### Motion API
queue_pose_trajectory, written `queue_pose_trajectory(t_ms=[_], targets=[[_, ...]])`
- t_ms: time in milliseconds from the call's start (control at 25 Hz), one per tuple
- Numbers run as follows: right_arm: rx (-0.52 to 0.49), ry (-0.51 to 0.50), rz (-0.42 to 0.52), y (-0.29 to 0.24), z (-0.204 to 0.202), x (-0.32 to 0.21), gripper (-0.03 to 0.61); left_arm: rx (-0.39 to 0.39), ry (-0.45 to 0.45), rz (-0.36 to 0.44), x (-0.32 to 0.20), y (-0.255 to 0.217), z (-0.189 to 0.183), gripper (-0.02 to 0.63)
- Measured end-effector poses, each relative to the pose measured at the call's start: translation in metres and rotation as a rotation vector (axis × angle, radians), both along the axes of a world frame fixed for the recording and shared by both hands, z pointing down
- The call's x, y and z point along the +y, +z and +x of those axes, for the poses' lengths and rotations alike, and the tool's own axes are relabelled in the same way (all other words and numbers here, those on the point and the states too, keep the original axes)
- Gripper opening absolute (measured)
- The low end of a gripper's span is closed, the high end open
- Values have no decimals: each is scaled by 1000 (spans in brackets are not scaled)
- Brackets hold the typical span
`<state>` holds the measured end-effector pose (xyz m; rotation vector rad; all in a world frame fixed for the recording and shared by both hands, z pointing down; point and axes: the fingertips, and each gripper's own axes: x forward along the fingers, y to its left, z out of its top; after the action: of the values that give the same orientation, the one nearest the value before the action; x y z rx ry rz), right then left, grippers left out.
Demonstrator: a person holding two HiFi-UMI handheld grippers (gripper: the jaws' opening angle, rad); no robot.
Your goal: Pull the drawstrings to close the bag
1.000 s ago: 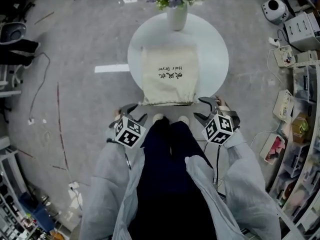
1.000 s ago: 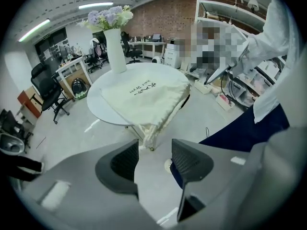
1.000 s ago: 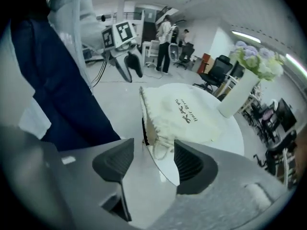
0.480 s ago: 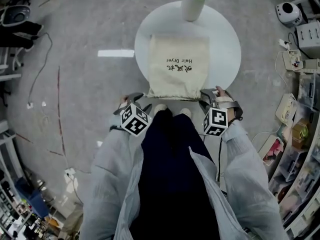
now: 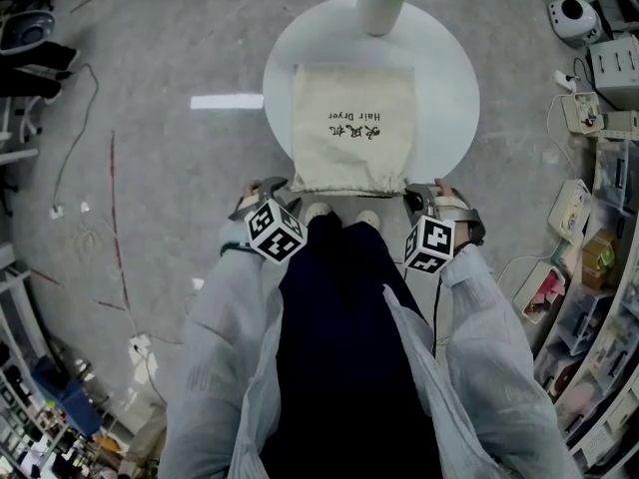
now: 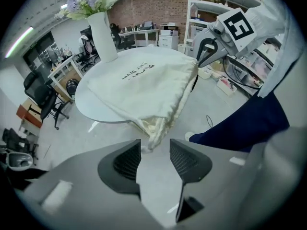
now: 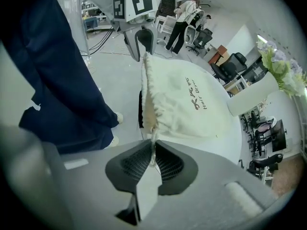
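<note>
Head view: the bag (image 5: pixel 351 128) lies on the tabletop (image 5: pixel 454 108), its mouth edge nearest me, running side to side.

Left gripper view: my left tool (image 6: pixel 154 146), jaws just closing, stands spread around the mouth's corner.

Right gripper view: my right tool (image 7: pixel 154 150), just closed, pinches the drawstring (image 7: pixel 153 135).

Overall light: bright, even indoor light from overhead, with no hard shadows on the grey floor (image 5: pixel 150 168).
Source: a strip lamp (image 6: pixel 20 41) glows at upper left in the left gripper view.
Highlights: the white round table (image 5: pixel 449 108) runs close to washed out in the head view, while the cream bag (image 5: pixel 349 158) keeps its folds and print.
Dark areas: the navy trousers (image 7: pixel 53 80) lose nearly all detail.
Distortion: strong fisheye in all three views. Walls and shelving bow at the margins, and black corners ring both gripper views.
Focus: the left gripper (image 6: pixel 155 145) and right gripper (image 7: pixel 153 150) look soft where nearest the lens, and clutter at the frame edges smears.
</note>
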<state>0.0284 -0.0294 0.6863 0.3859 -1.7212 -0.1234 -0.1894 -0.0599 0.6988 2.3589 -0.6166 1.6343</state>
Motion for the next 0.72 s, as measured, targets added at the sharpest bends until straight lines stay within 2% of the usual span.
queue_pose_trajectory(t_ms=[80, 200, 320, 400, 720], targets=[[0, 5, 1, 0, -1, 0, 24, -4, -1, 7, -4, -1, -2, 206], [1, 7, 0, -1, -1, 0, 18, -25, 52, 7, -4, 0, -1, 197], [3, 8, -5, 0, -1, 1, 17, -46, 88, 15, -4, 0, 0, 88], [8, 12, -8, 1, 0, 1, 15, -38, 82, 8, -4, -4, 0, 64], [39, 26, -10, 1, 3, -1, 14, -50, 160, -9, 11, -26, -4, 40]])
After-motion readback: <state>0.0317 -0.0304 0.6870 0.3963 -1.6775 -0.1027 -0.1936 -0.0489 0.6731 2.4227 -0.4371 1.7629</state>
